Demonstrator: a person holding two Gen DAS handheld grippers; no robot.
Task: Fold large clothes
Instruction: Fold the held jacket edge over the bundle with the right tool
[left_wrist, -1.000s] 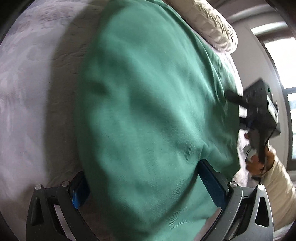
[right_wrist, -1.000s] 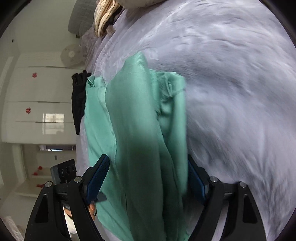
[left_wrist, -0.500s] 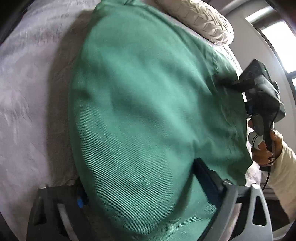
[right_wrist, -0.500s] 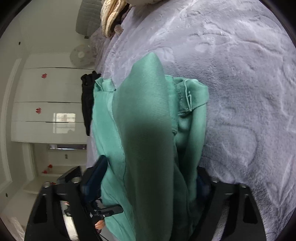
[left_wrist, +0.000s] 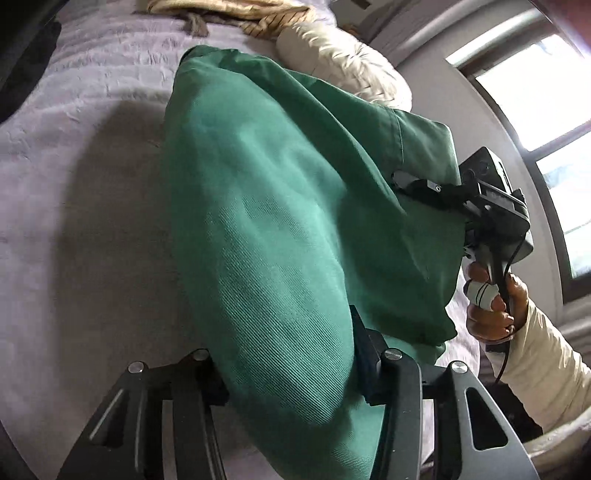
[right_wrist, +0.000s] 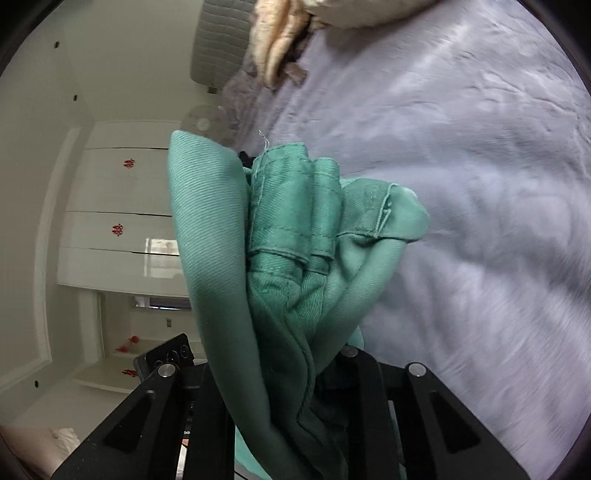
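A large green garment (left_wrist: 280, 206) hangs over the pale grey bedspread (left_wrist: 85, 229), its near end raised off the bed. My left gripper (left_wrist: 288, 369) has a thick roll of this cloth between its jaws, which are closing and squeeze it from both sides. At the right edge of the cloth, my right gripper (left_wrist: 406, 184) bites the far end, held by a hand (left_wrist: 487, 306) in a cream sleeve. In the right wrist view the green garment (right_wrist: 295, 251) bunches in seamed folds inside my right gripper (right_wrist: 277, 362), whose jaws are closing and pinch it.
A cream quilted pillow (left_wrist: 343, 62) and a beige striped cloth (left_wrist: 236, 14) lie at the head of the bed. A dark garment (left_wrist: 26, 66) lies at the left edge. A window (left_wrist: 546, 110) is on the right. White wardrobe doors (right_wrist: 118, 192) stand beyond the bed (right_wrist: 480, 184).
Both grippers have narrowed onto the green cloth and risen, lifting it off the bed. The fabric now bunches tightly between each pair of fingers.
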